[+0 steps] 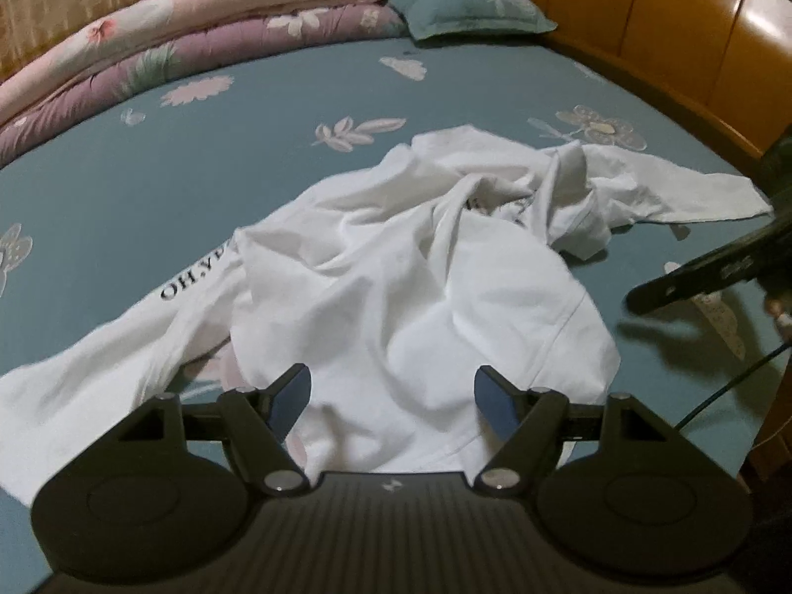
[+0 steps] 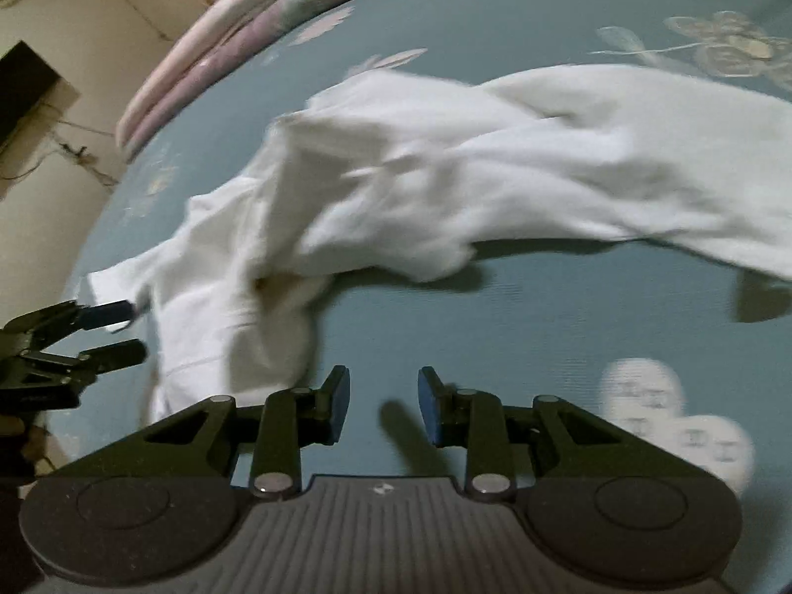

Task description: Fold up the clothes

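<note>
A crumpled white T-shirt (image 1: 396, 267) with black lettering lies spread on the teal bed sheet (image 1: 148, 173). My left gripper (image 1: 391, 403) is open just above the shirt's near hem, with white cloth showing between its blue pads and nothing pinched. In the right wrist view the same T-shirt (image 2: 445, 173) stretches across the sheet, motion-blurred. My right gripper (image 2: 383, 406) is open over bare teal sheet (image 2: 544, 307), just right of the shirt's near edge. The left gripper (image 2: 123, 329) also shows at the far left, open beside the shirt's edge. The right gripper's finger (image 1: 703, 277) reaches in from the right.
Folded pink and purple quilts (image 1: 173, 44) and a teal pillow (image 1: 470, 0) lie along the bed's far side. A wooden headboard (image 1: 693, 39) curves along the right. A cable (image 1: 722, 386) hangs at the right edge. A beige wall (image 2: 74, 99) stands beyond the bed.
</note>
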